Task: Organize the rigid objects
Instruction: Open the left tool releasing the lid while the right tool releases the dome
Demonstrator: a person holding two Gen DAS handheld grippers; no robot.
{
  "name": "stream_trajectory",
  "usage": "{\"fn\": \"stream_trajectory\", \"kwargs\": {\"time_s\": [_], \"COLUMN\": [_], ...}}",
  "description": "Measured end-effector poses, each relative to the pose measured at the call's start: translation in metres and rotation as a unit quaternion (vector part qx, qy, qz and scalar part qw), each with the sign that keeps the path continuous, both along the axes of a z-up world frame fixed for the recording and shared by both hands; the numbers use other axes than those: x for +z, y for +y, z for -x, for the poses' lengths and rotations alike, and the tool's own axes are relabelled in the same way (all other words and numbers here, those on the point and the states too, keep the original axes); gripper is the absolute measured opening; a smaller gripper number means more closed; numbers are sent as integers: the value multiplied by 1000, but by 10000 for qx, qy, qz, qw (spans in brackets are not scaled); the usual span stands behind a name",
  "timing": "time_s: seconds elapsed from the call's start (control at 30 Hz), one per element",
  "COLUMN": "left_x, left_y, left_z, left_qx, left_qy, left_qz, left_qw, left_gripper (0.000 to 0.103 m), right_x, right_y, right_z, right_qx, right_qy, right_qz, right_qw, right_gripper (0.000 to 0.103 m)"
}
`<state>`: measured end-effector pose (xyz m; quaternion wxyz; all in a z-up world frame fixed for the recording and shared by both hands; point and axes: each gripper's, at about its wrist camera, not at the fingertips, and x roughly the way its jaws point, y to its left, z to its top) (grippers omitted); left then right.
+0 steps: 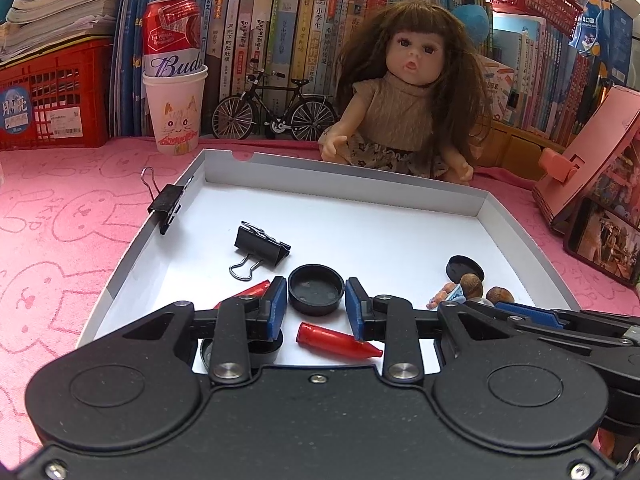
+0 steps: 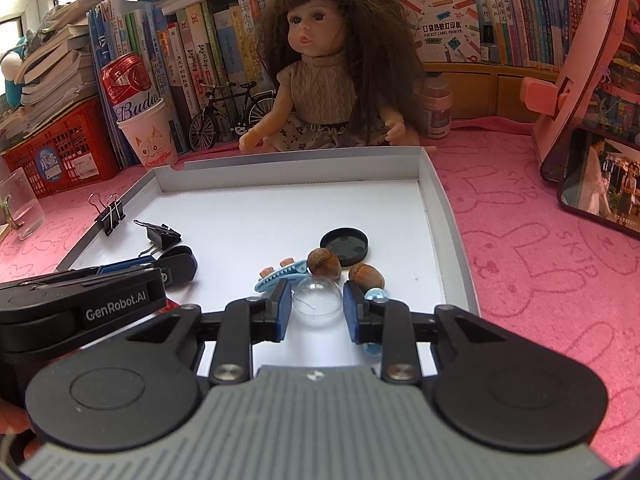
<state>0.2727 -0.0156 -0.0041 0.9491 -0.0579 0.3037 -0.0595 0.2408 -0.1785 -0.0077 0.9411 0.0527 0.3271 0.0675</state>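
1. Left wrist view: on the pink desk (image 1: 60, 216) lies a shallow white tray (image 1: 360, 200); one black binder clip (image 1: 166, 200) is clamped on its left wall and a second binder clip (image 1: 260, 246) lies on the tray floor just to the right
2. A red pointed cap (image 1: 336, 340) lies near the tray's front edge, another red piece (image 1: 250, 290) is half hidden behind the left finger
3. The left tongs (image 1: 316, 300) are spread wide, with a round black lid (image 1: 316, 288) sitting between the blue pads; I cannot tell whether the pads touch it
4. Further right are a flat black disc (image 1: 464, 267) and two hazelnuts (image 1: 472, 285)
5. Behind the tray, from left: a red crate (image 1: 52, 92), a beer can (image 1: 173, 36) standing in a paper cup (image 1: 176, 116), a toy bicycle (image 1: 274, 108) and a seated doll (image 1: 408, 92)
6. Right wrist view: the left tool (image 2: 100, 296) reaches in from the left over the tray
7. A light blue hair clip (image 2: 276, 278) lies beside a hazelnut (image 2: 324, 263), the black disc (image 2: 346, 244) behind them and a second hazelnut (image 2: 366, 276) to the right
8. The right tongs (image 2: 316, 312) are released and open, a clear glass dome (image 2: 318, 298) between the pads, a small blue bead (image 2: 376, 295) by the right finger
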Motion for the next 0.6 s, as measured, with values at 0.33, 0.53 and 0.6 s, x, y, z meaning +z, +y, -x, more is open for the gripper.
{"fn": "stream_trajectory", "kwargs": {"time_s": [0.33,0.53,0.6], "left_x": [9,14,16], "left_y": [-2,0,1], "left_z": [9,17,20], "left_qx": [5,74,74], "left_qy": [-41,-75,-89], "left_qz": [-139,-242,-261], "left_qw": [9999,9997,9996], "left_gripper": [56,66,68], "right_x": [3,8,9], "right_y": [-2,-3,-4], "right_z": [6,11,13], "right_qx": [-38,-102,-118], "right_qy": [-96,-157,-157], "right_qz": [-73,-103,-120], "right_qw": [9999,9998,9997], "right_gripper": [59,64,66]}}
